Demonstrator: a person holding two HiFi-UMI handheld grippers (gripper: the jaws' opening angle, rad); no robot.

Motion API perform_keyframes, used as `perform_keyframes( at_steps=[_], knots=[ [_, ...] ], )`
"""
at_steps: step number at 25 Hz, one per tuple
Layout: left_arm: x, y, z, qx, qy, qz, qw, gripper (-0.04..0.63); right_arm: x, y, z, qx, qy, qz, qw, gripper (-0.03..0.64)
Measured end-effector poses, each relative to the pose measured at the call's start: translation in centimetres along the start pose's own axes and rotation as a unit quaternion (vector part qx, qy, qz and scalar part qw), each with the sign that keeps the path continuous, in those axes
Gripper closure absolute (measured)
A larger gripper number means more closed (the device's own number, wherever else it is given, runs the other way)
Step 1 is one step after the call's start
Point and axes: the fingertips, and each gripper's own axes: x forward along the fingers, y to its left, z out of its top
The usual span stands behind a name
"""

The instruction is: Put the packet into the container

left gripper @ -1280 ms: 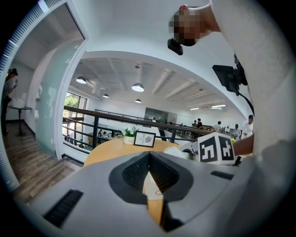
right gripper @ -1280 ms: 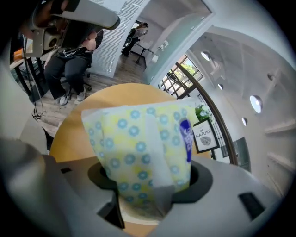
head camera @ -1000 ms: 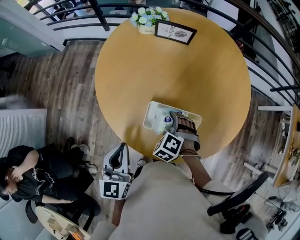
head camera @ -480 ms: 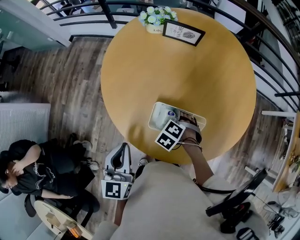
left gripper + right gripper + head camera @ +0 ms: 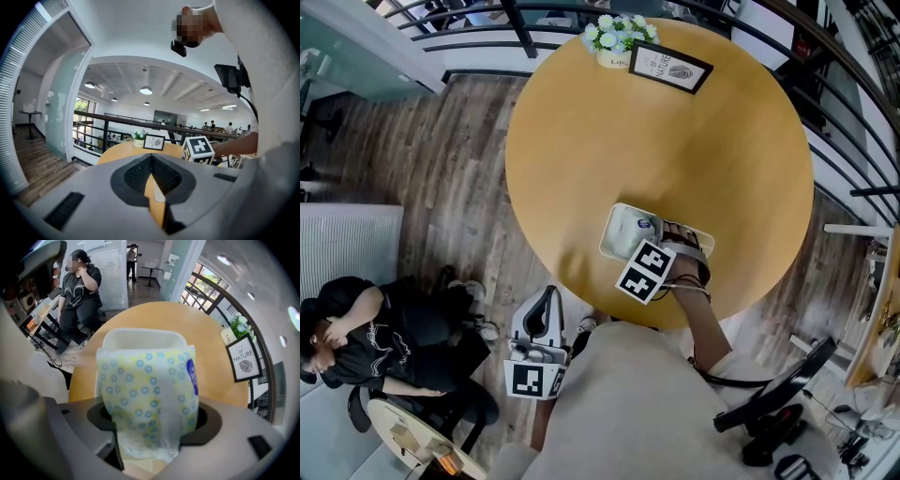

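At the table's (image 5: 675,131) six o'clock, the right gripper (image 5: 150,437) had just been opening its jaws around the packet (image 5: 147,380) in the container (image 5: 140,336), apparently the release. Next, a clean lift away. The left gripper (image 5: 151,161) hung closed, empty.

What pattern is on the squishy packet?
The packet is pale yellow with small blue dots; clearest in the right gripper view.

Head view: I'm looking steeply down from well above the round table (image 5: 675,159), with the whole top in frame. Left gripper view: low, off the table's near edge, facing about level across it. Right gripper view: tilted down, close over the container (image 5: 140,336). All three share the table and the framed sign (image 5: 670,66).
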Motion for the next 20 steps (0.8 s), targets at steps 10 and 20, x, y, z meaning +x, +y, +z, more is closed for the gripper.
perform_keyframes(
  at_steps=[10, 20],
  knots=[
    [-0.6, 0.6, -0.1, 0.001, -0.003, 0.011, 0.9999, 0.591, -1.2, -0.3, 0.0, 0.015, -0.015, 0.025, 0.999, 0.245],
    [-0.4, 0.7, 0.2, 0.004, -0.012, 0.002, 0.9999, 0.591, -2.4, -0.5, 0.1, 0.032, -0.053, -0.011, 0.998, 0.262]
  ],
)
